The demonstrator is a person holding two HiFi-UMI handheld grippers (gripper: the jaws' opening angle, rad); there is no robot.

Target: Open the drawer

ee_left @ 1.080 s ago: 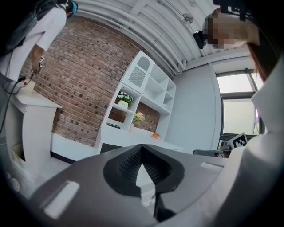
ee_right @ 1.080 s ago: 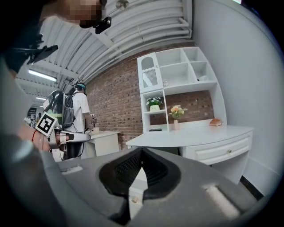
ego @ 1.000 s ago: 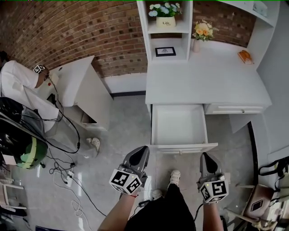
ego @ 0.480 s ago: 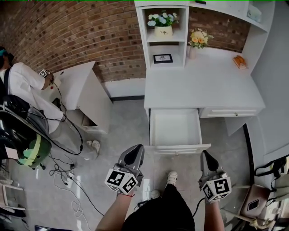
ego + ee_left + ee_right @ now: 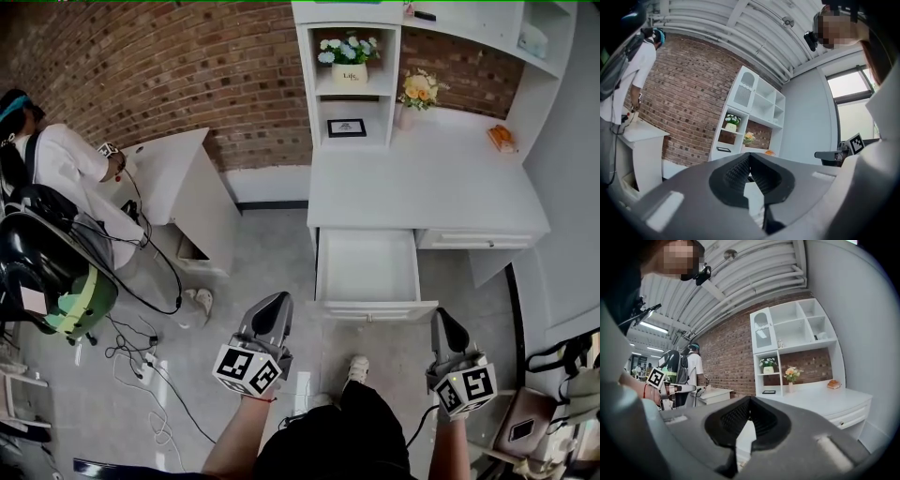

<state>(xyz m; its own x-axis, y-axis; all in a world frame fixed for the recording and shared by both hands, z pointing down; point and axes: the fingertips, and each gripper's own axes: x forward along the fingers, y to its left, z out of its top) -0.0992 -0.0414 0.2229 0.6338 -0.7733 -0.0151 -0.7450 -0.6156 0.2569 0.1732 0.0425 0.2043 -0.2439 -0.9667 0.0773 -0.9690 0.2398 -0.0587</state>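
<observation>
Already the drawer (image 5: 367, 265) stands pulled well out of the white desk (image 5: 422, 192), empty, so I judge the task as good as done. It lies ahead of both tools and between them. Its front panel runs crosswise to the way they point, and its travel runs straight back toward the person. The left gripper (image 5: 272, 307) points forward off the panel's left end, with its jaws pressed together on nothing. The right gripper (image 5: 441, 323) is likewise closed and empty, and it looks the nearer of the two, close by the panel's right corner. Neither touches the drawer. Any further pull would most likely fall to the right hand, drawing along that same line. To the right of the open drawer, a second drawer (image 5: 478, 241) sits flush in the desk. Below is pale grey floor (image 5: 262, 253). Beyond the desk rise a brick wall (image 5: 169, 66) and a white shelf unit (image 5: 350, 94) holding flowers. Far to the left, another person (image 5: 56, 178) stands at a small white table (image 5: 164, 164).
</observation>
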